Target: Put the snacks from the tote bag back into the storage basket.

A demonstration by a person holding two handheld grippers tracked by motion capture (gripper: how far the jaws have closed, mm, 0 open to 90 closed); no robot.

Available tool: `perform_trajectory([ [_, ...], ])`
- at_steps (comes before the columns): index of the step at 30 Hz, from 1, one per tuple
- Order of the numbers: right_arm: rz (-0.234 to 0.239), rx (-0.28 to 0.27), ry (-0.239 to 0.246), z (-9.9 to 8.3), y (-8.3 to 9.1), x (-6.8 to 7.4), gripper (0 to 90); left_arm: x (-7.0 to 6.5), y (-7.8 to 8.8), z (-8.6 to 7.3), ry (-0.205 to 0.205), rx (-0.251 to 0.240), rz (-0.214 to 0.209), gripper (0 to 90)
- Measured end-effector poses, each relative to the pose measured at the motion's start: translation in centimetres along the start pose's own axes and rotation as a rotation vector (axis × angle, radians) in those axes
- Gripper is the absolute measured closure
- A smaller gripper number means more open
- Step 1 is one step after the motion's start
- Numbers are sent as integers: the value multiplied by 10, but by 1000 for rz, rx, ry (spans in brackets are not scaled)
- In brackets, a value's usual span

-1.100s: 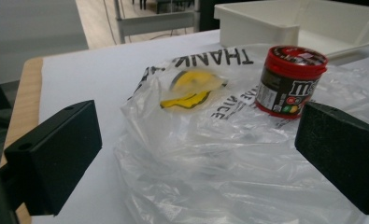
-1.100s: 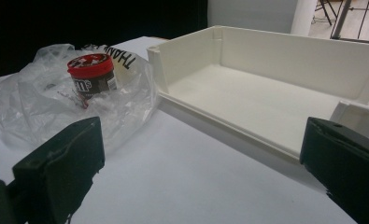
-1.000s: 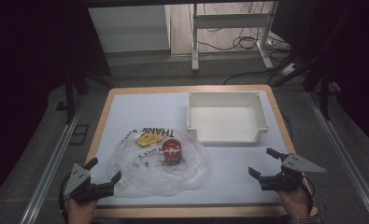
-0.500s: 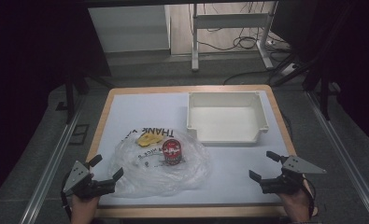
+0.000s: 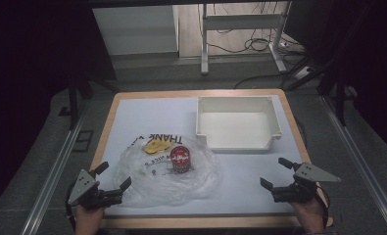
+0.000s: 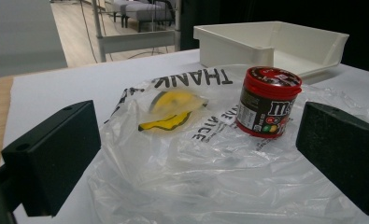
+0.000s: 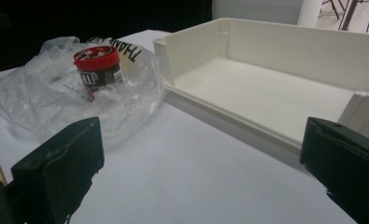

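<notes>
A clear plastic bag (image 5: 169,169) printed "THANK" lies flat on the white table top (image 5: 147,117). On it stands a small brown candy jar with a red lid (image 5: 181,159), also in the left gripper view (image 6: 267,101) and the right gripper view (image 7: 98,65). A yellow item (image 5: 155,146) lies inside the bag (image 6: 173,105). My left gripper (image 5: 113,177) is open at the bag's near left edge, its jaws on either side of the bag's rim. My right gripper (image 5: 278,172) is open over bare table near the front right, with nothing between its jaws.
An empty white tray (image 5: 239,122) stands at the back right, with its low open side towards me (image 7: 266,88). The table has a wooden border (image 5: 103,142). Metal rails run along both sides of the table; a desk frame and cables stand behind.
My left gripper has moved right, up to the bag's edge. The right gripper has shifted slightly nearer the front edge. Bag, jar and tray have not moved.
</notes>
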State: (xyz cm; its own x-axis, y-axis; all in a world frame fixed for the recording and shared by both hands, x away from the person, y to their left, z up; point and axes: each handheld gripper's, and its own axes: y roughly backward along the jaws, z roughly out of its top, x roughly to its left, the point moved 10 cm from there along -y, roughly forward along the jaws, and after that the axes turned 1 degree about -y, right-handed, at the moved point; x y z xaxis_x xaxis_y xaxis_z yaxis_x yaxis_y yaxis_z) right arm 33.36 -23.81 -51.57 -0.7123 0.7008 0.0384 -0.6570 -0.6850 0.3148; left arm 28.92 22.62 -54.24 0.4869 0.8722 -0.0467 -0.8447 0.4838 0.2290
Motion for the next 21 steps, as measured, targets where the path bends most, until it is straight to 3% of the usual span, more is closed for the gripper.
perform_trajectory([
  [12, 14, -16, 10, 10, -5, 1, 0, 0, 0, -1, -30, 12, 21, 5],
  [21, 14, 13, 45, 11, -12, 4, 0, 0, 0, -1, -44, 15, 34, 7],
])
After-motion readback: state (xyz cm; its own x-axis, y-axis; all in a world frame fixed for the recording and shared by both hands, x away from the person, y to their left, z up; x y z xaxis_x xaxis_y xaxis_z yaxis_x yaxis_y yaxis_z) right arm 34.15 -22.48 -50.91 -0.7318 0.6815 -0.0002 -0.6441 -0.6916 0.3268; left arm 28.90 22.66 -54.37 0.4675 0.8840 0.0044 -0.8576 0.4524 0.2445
